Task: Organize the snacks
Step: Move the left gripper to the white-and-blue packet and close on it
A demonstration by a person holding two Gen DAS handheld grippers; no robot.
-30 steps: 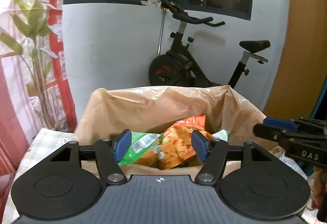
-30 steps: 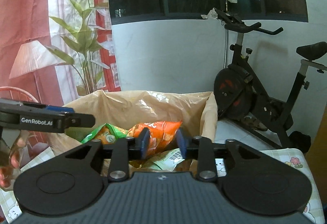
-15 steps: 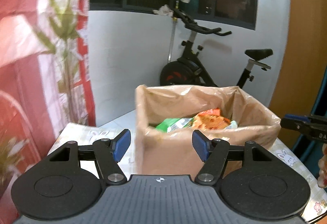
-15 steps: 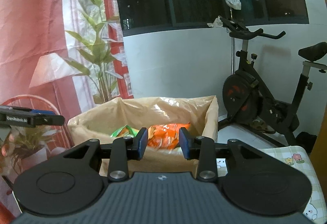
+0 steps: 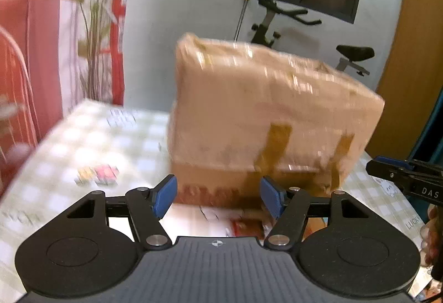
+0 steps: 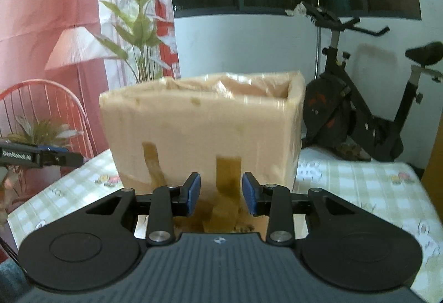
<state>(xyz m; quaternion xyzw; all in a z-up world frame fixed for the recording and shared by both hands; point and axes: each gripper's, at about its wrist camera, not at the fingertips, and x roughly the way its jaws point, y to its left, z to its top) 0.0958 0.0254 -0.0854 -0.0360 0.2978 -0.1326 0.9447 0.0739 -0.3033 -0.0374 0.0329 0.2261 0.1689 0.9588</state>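
Snacks aren't visible from down here, only the side of the plastic-lined cardboard box (image 6: 202,134) sitting on the checkered bench (image 6: 360,181). Both views are fairly blurry. My left hand-held gripper (image 5: 218,196) is spread wide with nothing in it, and my right hand-held gripper (image 6: 221,193) is about half open, also empty, both low in front of the box. Something red and flat (image 5: 246,227) lies on the bench just below my left fingers, possibly a snack pack, can't tell. If so, I'd slow down, square up over it, pinch an edge and avoid bumping the box wall.
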